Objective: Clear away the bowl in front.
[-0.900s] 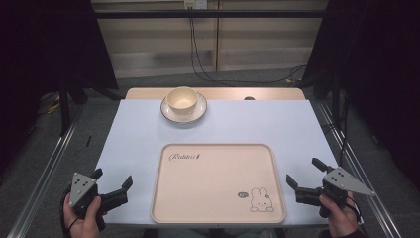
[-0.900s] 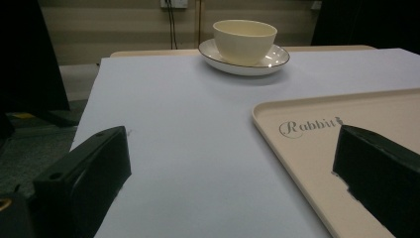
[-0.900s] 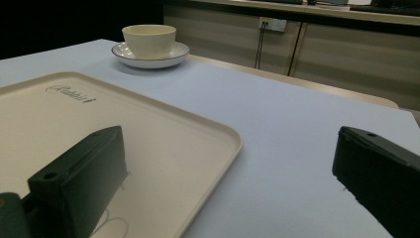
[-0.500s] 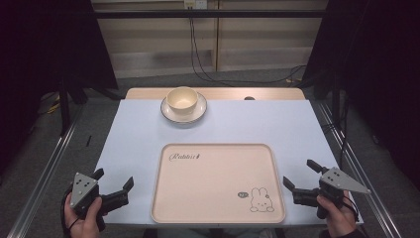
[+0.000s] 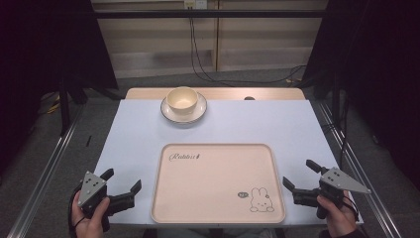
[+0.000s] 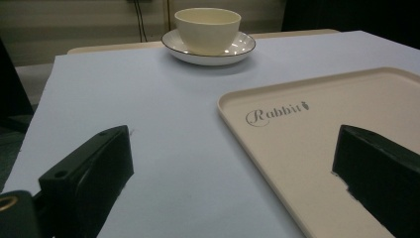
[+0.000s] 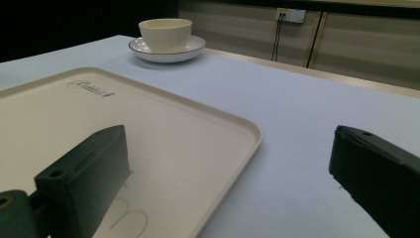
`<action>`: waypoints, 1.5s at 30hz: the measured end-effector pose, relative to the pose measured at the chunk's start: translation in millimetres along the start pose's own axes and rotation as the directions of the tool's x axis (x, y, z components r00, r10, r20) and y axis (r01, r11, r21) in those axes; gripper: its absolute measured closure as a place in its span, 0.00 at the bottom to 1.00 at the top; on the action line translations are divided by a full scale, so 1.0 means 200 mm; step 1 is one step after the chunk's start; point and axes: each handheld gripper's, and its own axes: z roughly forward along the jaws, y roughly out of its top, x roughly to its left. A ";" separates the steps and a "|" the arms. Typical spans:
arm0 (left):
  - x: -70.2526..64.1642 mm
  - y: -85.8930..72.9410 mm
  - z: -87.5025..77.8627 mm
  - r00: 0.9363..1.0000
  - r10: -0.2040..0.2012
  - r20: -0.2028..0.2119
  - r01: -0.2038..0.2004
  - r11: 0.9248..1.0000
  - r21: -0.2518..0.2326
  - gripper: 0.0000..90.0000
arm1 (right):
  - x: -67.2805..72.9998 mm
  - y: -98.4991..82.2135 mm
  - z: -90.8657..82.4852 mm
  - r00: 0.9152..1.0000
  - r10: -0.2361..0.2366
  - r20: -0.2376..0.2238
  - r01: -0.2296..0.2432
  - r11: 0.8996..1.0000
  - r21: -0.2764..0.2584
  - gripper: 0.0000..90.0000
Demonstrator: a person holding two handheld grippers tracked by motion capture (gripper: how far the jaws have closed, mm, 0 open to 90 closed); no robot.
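**Table layout seen from above**

A pale blue table (image 5: 297,124) carries a cream tray (image 5: 218,183) at its near centre, printed with script lettering at the upper left and a rabbit drawing (image 5: 258,200) at the lower right. A cream cup (image 5: 182,99) stands on a dark-rimmed saucer (image 5: 170,111) near the far edge. The left tongs (image 5: 121,183), held in a hand (image 5: 89,220), lie just beside the tray's left edge, jaws spread. The right tongs (image 5: 300,174), held likewise, flank the tray's right edge, jaws spread. Cables (image 5: 195,49) hang behind the table.
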 end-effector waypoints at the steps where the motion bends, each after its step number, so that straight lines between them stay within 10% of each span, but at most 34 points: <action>1: -0.01 0.00 0.01 1.000 0.001 -0.004 -0.001 1.000 0.001 0.03 | 0.00 0.00 0.00 1.000 -0.004 0.000 0.004 1.000 0.001 0.03; 8: -0.02 0.05 0.07 0.999 0.049 0.015 -0.049 0.999 0.001 0.02 | 0.01 0.00 0.01 1.000 -0.021 -0.012 0.021 1.000 0.003 0.03; 12: -0.03 0.07 0.09 1.000 0.000 0.010 0.000 1.000 -0.005 0.01 | 0.00 0.00 0.01 1.000 -0.017 -0.005 0.017 1.000 -0.003 0.03; 30: -0.10 0.24 0.30 0.988 0.129 0.087 -0.125 0.991 -0.048 0.01 | 0.00 0.00 0.01 1.000 -0.015 -0.017 0.014 1.000 -0.004 0.03; 35: -0.10 0.26 0.33 0.989 0.096 0.108 -0.091 0.995 -0.049 0.03 | 0.00 0.00 0.01 1.000 -0.012 -0.026 0.012 1.000 -0.001 0.03; 43: -0.12 0.33 0.38 0.979 0.103 0.178 -0.098 0.995 -0.037 0.04 | 0.00 0.00 0.01 1.000 -0.014 -0.023 0.014 1.000 -0.003 0.03; 45: -0.13 0.35 0.41 0.977 0.154 0.150 -0.150 0.988 -0.036 0.04 | 0.00 0.00 0.01 1.000 -0.014 -0.023 0.014 1.000 -0.002 0.03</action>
